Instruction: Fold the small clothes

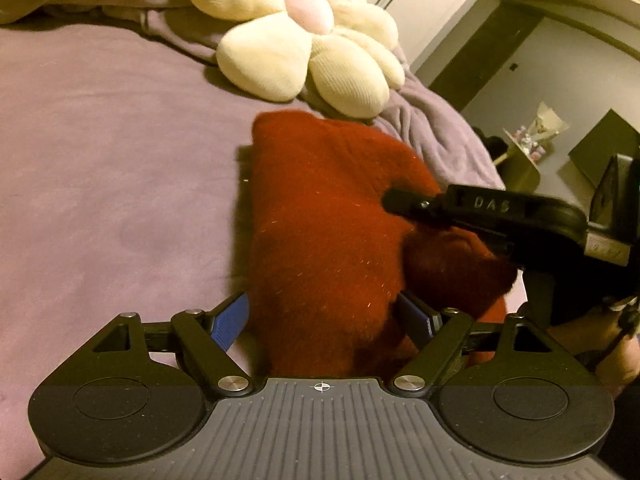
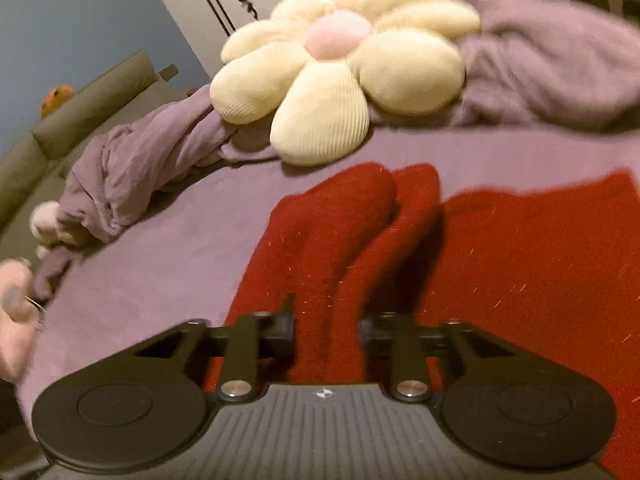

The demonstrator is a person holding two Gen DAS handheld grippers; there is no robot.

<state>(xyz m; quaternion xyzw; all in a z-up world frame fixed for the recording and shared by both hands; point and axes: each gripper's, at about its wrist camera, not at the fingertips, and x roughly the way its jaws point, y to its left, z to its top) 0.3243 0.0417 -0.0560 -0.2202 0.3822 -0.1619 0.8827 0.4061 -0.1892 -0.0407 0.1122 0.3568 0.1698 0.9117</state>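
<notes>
A fuzzy red garment (image 1: 320,200) lies partly folded on the purple bedsheet (image 1: 100,160). My left gripper (image 1: 324,316) stands wide, its blue pads (image 1: 234,320) on either side of the garment's near end, which fills the gap between them. From the right, my right gripper (image 1: 394,200) reaches onto the cloth's right side. In the right wrist view the red garment (image 2: 520,260) spreads to the right, and a raised ridge of it runs between the fingers of my right gripper (image 2: 328,326), which are shut on that fold.
A cream flower-shaped plush pillow (image 1: 304,28) (image 2: 340,72) lies just beyond the garment. A crumpled purple blanket (image 2: 132,168) is bunched at the far left and behind the pillow. The bed's edge (image 1: 472,148) drops to the floor on the right, with boxes (image 1: 524,160) there.
</notes>
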